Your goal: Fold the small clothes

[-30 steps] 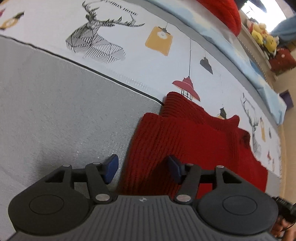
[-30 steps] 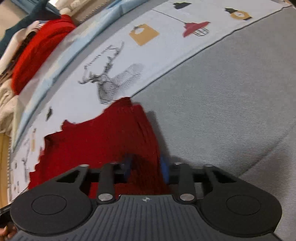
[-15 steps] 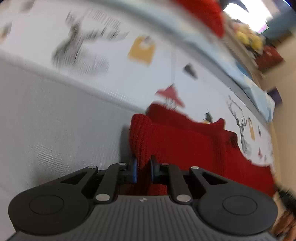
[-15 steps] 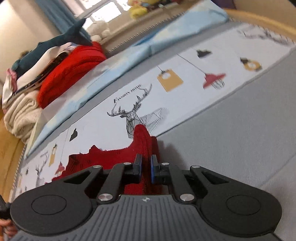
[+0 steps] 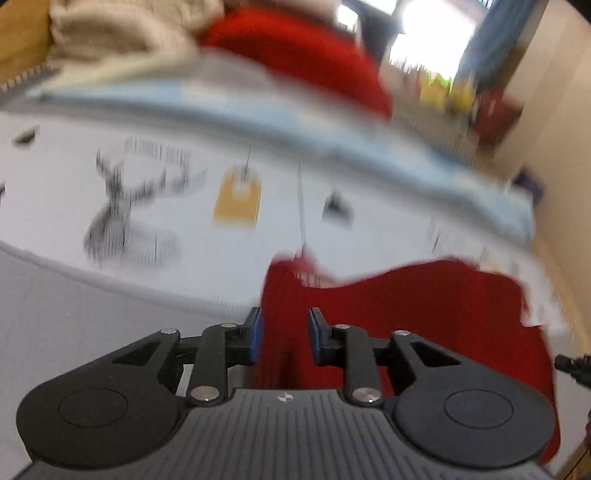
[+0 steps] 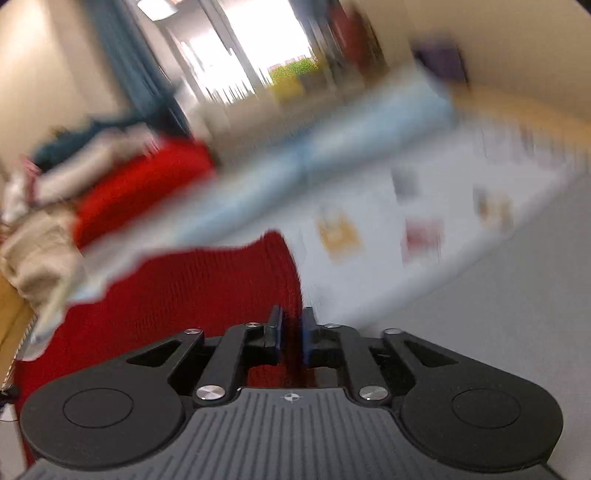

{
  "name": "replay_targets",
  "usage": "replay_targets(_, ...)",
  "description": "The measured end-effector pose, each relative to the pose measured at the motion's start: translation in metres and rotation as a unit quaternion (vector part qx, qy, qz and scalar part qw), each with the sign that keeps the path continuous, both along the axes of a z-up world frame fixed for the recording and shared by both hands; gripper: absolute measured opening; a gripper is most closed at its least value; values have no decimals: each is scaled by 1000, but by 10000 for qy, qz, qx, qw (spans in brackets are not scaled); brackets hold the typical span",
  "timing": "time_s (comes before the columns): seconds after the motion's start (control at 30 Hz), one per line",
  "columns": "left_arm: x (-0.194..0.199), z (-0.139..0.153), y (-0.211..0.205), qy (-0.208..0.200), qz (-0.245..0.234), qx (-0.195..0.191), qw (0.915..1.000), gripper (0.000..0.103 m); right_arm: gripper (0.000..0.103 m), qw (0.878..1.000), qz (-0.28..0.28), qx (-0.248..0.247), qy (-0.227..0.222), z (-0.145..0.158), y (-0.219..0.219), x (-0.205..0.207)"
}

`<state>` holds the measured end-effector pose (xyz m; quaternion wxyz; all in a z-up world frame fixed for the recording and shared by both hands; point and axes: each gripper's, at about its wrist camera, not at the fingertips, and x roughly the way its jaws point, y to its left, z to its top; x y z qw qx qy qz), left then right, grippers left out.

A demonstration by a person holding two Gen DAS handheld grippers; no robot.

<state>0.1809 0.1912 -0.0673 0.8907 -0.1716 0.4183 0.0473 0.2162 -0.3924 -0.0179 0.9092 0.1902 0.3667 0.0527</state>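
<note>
A small red knitted garment point(image 5: 424, 314) hangs lifted above the bed, stretched between both grippers. My left gripper point(image 5: 283, 339) holds its left edge, with red knit bunched between the blue pads point(image 5: 255, 336). In the right wrist view the same garment point(image 6: 184, 295) spreads to the left, and my right gripper point(image 6: 290, 336) is shut tight on its right edge. Both views are blurred by motion.
Below lies a grey blanket point(image 5: 74, 314) and a white sheet printed with deer and lamps point(image 5: 166, 192). At the back is a light blue cover point(image 6: 332, 147) and a pile of clothes with a red sweater point(image 6: 140, 184) and beige fabric point(image 5: 110, 29).
Both grippers closed on the garment's edges and have lifted it up off the bed. The views now tilt up toward the room and window.
</note>
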Motion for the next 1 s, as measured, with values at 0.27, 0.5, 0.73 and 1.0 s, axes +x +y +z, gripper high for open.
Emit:
replay_targets(0.27, -31, -42, -9, 1597, -828, -241, 9834, 63, 40, 9779, 207, -543, 2007, -56, 0, -7)
replay_targets(0.5, -69, -38, 0, 1715, -965, -412, 9796, 36, 47, 9688, 525, 30, 2422, -56, -16, -50)
replay_targets(0.73, -108, -10, 4, 961, -1042, -376, 9892, 12, 12, 9841, 775, -66, 1596, -34, -14, -86)
replay_targets(1.0, -123, -30, -17, 1546, -779, 327, 9844, 33, 13, 9863, 167, -153, 1633, -28, -34, -87)
